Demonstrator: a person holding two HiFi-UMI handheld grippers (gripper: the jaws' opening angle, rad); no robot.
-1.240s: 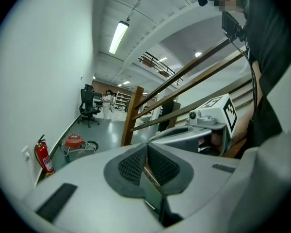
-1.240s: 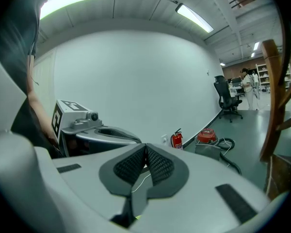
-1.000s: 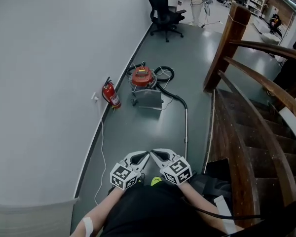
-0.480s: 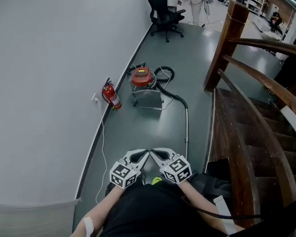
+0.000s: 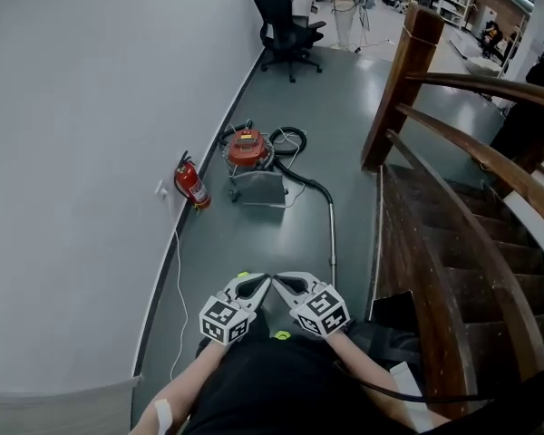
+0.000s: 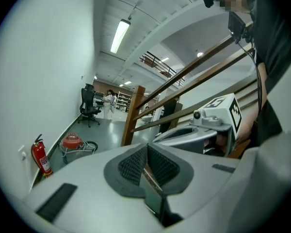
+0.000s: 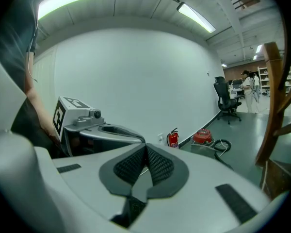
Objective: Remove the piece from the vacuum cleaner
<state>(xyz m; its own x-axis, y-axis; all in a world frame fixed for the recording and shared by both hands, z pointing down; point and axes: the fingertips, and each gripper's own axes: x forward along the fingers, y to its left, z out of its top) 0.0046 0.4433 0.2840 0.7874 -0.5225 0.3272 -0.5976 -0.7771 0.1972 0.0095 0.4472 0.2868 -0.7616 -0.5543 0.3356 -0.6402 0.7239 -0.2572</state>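
Observation:
A red-topped vacuum cleaner (image 5: pixel 248 149) stands on the grey floor by the wall, far ahead of me. Its black hose (image 5: pixel 301 181) curves into a metal wand (image 5: pixel 333 231) that lies on the floor pointing toward me. It also shows small as the vacuum cleaner (image 6: pixel 72 141) in the left gripper view and the vacuum cleaner (image 7: pixel 202 136) in the right gripper view. My left gripper (image 5: pixel 266 282) and right gripper (image 5: pixel 276 280) are held side by side close to my body, tips nearly touching. Both are shut with nothing between the pads.
A red fire extinguisher (image 5: pixel 191 186) stands against the white wall left of the vacuum. A wooden staircase with a curved handrail (image 5: pixel 462 198) runs along the right. A black office chair (image 5: pixel 283 27) and people stand far down the corridor. A white cable (image 5: pixel 177 279) trails along the wall.
The view has shifted a little: vacuum and extinguisher now sit slightly lower and further left in the head view. Both grippers stay together, shut.

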